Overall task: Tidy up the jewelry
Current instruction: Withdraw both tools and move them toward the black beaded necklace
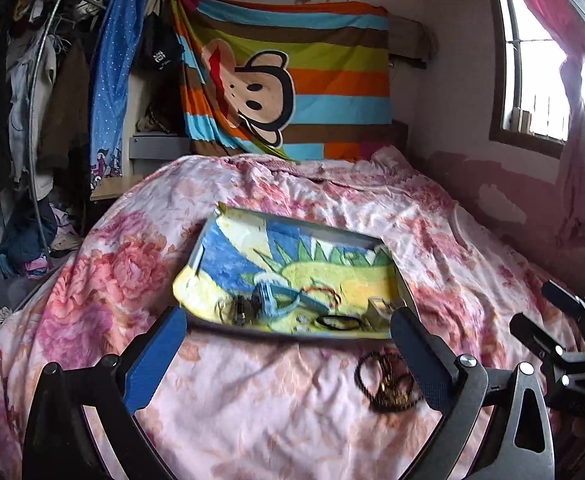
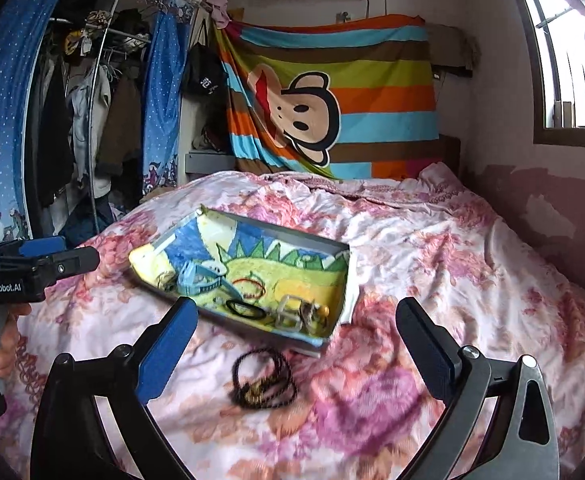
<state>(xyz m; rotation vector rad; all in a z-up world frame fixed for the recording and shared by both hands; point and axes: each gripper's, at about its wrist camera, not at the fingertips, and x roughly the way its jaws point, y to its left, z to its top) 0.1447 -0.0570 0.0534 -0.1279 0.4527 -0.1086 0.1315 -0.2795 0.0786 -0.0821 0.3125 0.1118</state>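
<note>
A shallow box (image 1: 206, 246) (image 2: 342, 280) lined with a cartoon towel lies on the bed. In it are a blue watch (image 1: 270, 300) (image 2: 196, 278), a red band (image 2: 248, 285), a black band (image 1: 338, 323) (image 2: 244, 307) and small clear pieces (image 2: 288, 312). A dark beaded necklace (image 1: 384, 384) (image 2: 262, 380) lies bunched on the bedspread just in front of the box. My left gripper (image 1: 288, 314) (image 2: 68, 254) is open, above the bedspread at the box's near edge. My right gripper (image 2: 296, 306) (image 1: 530, 305) is open, hovering over the necklace and holding nothing.
A pink floral bedspread (image 2: 432, 240) covers the whole bed. A striped monkey blanket (image 2: 332, 100) hangs on the back wall. An open wardrobe with clothes (image 2: 80, 100) stands at the left, a window (image 2: 572, 60) at the right.
</note>
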